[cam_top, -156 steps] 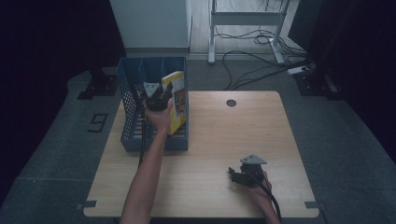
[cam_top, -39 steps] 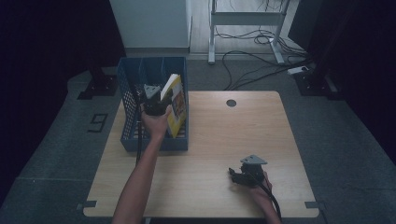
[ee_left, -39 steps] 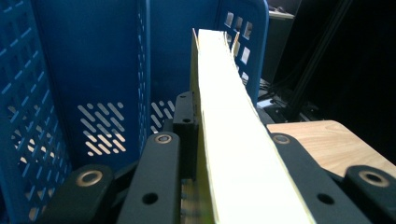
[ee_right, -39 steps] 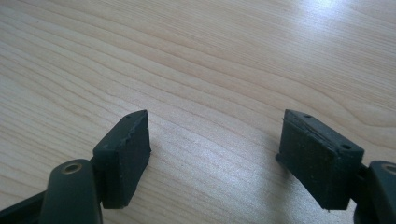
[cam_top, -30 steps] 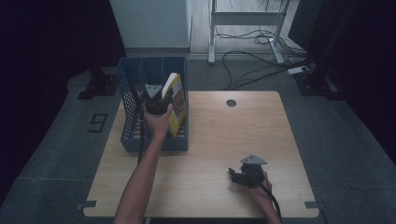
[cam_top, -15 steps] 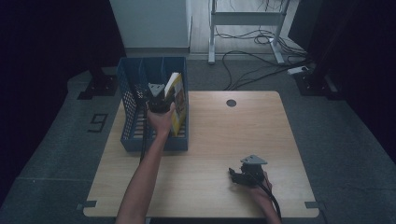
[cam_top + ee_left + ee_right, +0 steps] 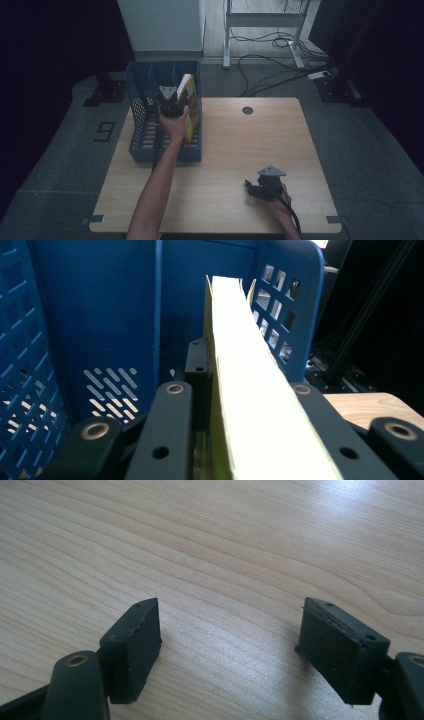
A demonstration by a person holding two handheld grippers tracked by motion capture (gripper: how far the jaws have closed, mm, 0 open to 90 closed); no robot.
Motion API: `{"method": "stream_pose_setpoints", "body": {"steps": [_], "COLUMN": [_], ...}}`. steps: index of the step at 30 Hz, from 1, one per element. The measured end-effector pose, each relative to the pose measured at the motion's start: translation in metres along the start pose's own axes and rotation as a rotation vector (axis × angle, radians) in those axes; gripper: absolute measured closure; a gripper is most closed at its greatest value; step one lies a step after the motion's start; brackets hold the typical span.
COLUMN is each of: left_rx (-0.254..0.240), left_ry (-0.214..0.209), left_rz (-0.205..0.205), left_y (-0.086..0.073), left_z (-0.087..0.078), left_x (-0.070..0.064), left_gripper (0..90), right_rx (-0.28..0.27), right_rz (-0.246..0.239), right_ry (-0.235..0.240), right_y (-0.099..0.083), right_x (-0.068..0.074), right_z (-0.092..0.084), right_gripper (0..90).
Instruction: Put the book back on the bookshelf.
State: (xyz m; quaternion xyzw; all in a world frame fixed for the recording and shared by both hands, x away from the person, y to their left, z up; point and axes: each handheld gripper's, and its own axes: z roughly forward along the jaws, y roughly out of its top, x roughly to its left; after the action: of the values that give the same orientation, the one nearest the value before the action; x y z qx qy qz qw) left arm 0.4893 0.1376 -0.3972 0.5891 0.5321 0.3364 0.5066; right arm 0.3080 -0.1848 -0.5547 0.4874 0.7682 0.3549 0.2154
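While we are clamping the left gripper (image 7: 171, 101) on the yellow book (image 7: 189, 105), its corner risks snagging the blue file rack (image 7: 137, 120); right gripper (image 7: 230, 645) is resting apart.

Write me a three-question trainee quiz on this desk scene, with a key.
1. True or false: the left tool is shut on the yellow book.
2. Where does the book stand? A) flat on the table B) in the blue file rack C) on the floor
3. What lies between the pads of the right tool?

Key: 1 true. 2 B. 3 Nothing; it is open over the bare wooden table.
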Motion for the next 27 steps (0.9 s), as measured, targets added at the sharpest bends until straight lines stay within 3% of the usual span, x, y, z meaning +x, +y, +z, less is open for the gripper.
{"method": "stream_pose_setpoints", "body": {"steps": [12, 27], "left_rx": [0.002, -0.015], "left_ry": [0.006, 0.028], "left_rz": [-0.013, 0.007], "left_y": [-0.001, 0.001], "left_z": [0.005, 0.011], "left_x": [0.002, -0.003], "left_gripper": [74.6, 74.6], "right_rx": [0.0, 0.0], "right_rz": [0.0, -0.003], "right_ry": [0.0, -0.002], "right_y": [0.0, 0.0], "right_x": [0.0, 0.0], "right_z": [0.0, 0.0], "right_gripper": [23.9, 23.9]}}
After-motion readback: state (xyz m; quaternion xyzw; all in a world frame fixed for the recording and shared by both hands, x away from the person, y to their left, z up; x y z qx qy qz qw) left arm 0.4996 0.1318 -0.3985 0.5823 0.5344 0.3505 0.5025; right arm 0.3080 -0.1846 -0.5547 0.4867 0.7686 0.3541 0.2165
